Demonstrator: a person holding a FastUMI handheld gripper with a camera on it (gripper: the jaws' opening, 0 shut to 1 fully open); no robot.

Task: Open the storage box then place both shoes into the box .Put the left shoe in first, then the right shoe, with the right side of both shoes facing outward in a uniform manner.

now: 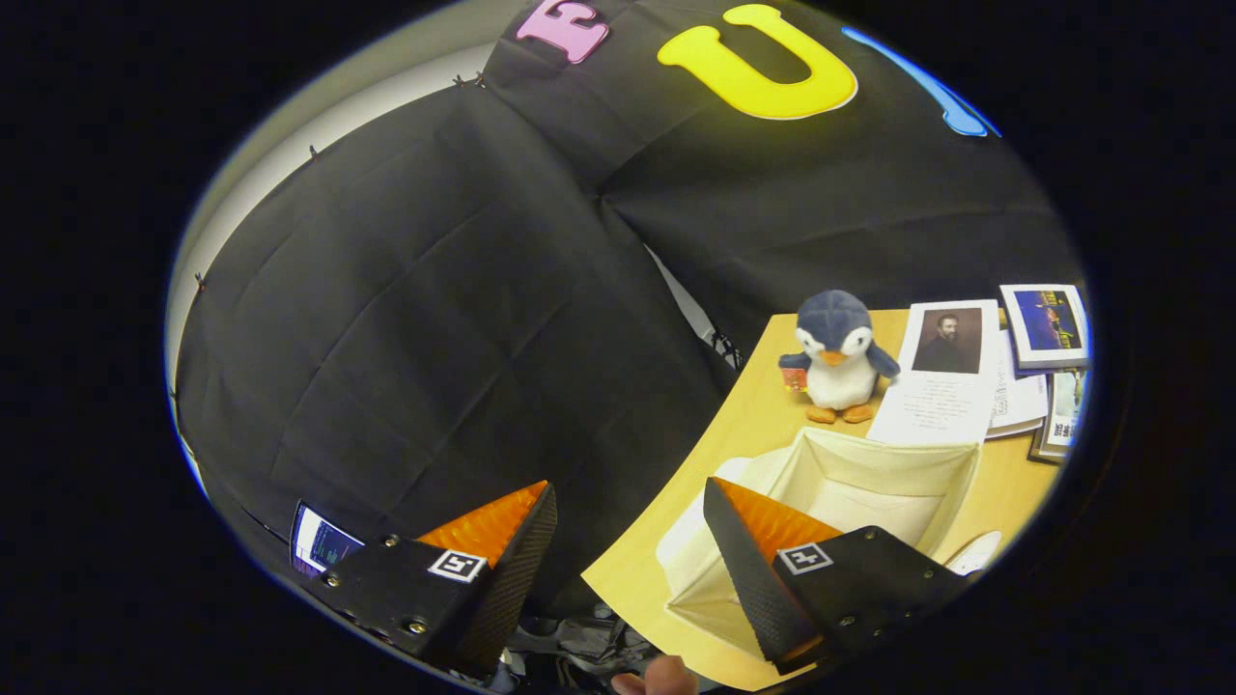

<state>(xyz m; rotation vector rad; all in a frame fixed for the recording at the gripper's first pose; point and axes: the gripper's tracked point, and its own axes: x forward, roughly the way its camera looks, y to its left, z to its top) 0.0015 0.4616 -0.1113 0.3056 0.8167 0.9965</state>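
Note:
The cream fabric storage box (869,473) stands open on the wooden table, its inside bare, just ahead of and partly behind my right finger. My gripper (630,494) is open, with a wide gap and nothing between the fingers. The left finger hangs off the table's edge, in front of the black cloth. A white curved shape (975,552), perhaps part of a shoe, peeks out beside the right finger; I cannot tell what it is.
A plush penguin (838,352) stands on the table (763,415) just beyond the box. Printed sheets (941,372) and books (1048,323) lie beside the penguin. A small screen (323,542) shows by the left finger. A fingertip (657,676) of a person shows below the table's edge.

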